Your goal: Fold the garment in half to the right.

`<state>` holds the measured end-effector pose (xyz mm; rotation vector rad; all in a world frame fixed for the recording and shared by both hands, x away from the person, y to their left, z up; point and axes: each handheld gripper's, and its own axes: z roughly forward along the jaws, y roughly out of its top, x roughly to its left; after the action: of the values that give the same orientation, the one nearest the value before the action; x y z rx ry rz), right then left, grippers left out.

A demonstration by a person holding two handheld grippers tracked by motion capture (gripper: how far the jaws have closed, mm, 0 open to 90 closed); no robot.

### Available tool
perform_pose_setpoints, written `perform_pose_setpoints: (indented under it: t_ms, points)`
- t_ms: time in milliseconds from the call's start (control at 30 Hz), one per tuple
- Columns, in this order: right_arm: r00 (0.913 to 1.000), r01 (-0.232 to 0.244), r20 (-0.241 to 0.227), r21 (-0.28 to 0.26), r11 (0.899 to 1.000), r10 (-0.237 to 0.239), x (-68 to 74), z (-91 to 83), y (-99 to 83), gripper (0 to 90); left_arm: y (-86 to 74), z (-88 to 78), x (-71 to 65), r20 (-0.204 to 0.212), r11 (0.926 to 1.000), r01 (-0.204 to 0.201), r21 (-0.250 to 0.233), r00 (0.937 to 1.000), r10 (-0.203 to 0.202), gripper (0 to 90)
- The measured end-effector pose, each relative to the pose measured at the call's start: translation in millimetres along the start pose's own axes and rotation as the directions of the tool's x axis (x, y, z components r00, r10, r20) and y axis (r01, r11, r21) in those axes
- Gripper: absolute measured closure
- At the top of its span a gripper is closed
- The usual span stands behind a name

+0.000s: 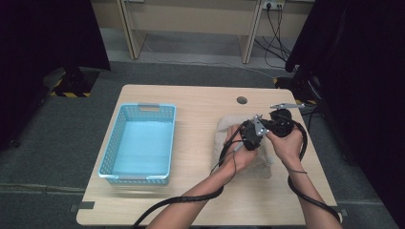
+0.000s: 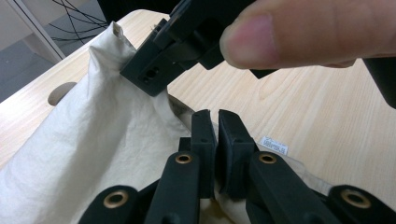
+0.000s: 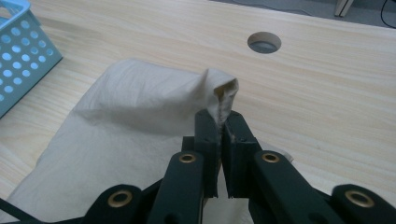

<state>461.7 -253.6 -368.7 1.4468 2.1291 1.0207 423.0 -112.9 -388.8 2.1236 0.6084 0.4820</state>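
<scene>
Pinching the cream cotton cloth bag (image 3: 140,107) in both closed tongs, left (image 2: 217,126) and right (image 3: 219,126), a person seems mid-fold on the wooden table (image 1: 191,102); next, likely carrying it left to the light-blue perforated plastic basket (image 1: 111,157).

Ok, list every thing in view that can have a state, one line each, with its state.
Cream cloth: lying rumpled on the table, one seamed edge pinched and lifted.
Left gripper: jaws shut, cloth around them; what they pinch cannot be told.
Right gripper: shut on the cloth's seamed edge.
Light blue perforated plastic basket: upright, empty.
Light wooden table: bearing basket and cloth, round hole open.
</scene>
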Motion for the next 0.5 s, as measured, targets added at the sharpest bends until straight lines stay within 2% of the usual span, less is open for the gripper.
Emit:
perform_pose_setpoints:
  t_ms: [333, 500]
  points:
    - [0.9998, -0.019, 0.009, 0.011, 1.0, 0.019, -6.5, 4.5, -3.3, 85.8, -1.2, 6.4, -2.6, 0.003, 0.9999, 0.013, 0.006, 0.9999, -0.013, 83.9]
    - [0.9997, -0.02, 0.016, 0.019, 1.0, 0.02, -9.5, 7.5, -5.3, 85.7, -2.9, 9.2, -3.2, 0.002, 0.9997, 0.02, 0.013, 0.9998, -0.02, 79.4]
